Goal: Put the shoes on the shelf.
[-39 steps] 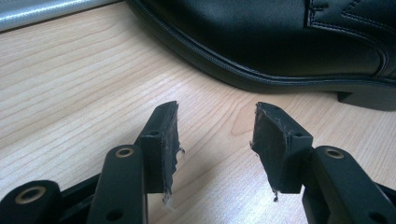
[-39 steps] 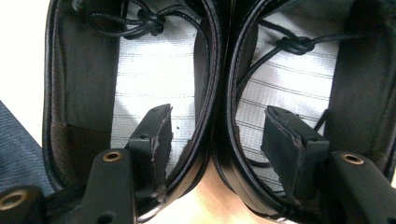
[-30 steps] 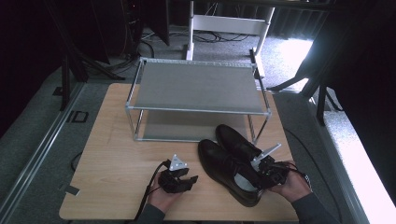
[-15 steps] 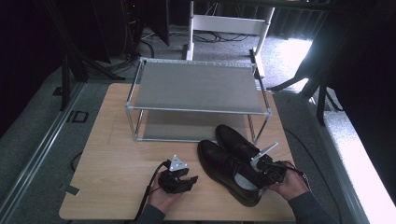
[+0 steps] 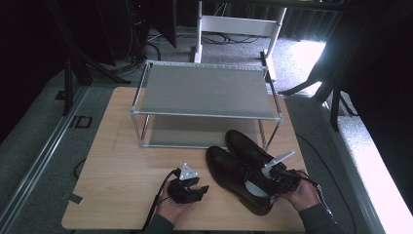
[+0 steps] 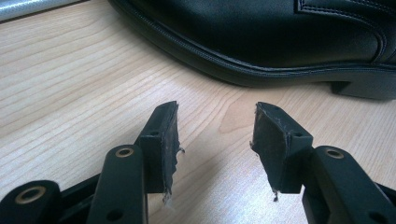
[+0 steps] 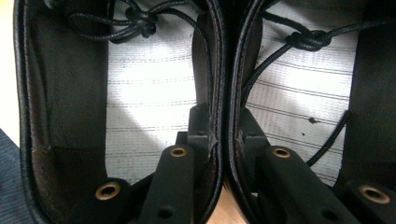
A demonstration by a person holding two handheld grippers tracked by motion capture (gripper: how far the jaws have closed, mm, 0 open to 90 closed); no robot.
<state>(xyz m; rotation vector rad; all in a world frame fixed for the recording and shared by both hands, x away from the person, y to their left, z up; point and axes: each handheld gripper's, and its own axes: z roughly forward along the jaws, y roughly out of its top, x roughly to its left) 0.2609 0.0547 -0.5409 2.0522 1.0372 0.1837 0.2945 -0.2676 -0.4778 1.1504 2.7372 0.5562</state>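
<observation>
Pair of black shoes point(image 5: 241, 168) standing on the surface point(image 5: 122, 165) just in front of the empty rack point(image 5: 204, 92), not yet shelved; right hand-held gripper point(image 7: 223, 135) just closing, pinching both inner collars together, one jaw inside each shoe; left hand-held gripper point(image 6: 215, 140) parted, holding nothing, beside the shoes; grasp done, lift and placing on the rack left.

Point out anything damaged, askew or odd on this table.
The left hand-held gripper has frayed, torn padding on its fingertips, with ragged edges showing. The two black shoes lie at a slant in front of the rack, not on a shelf. Nothing is spilled.
</observation>
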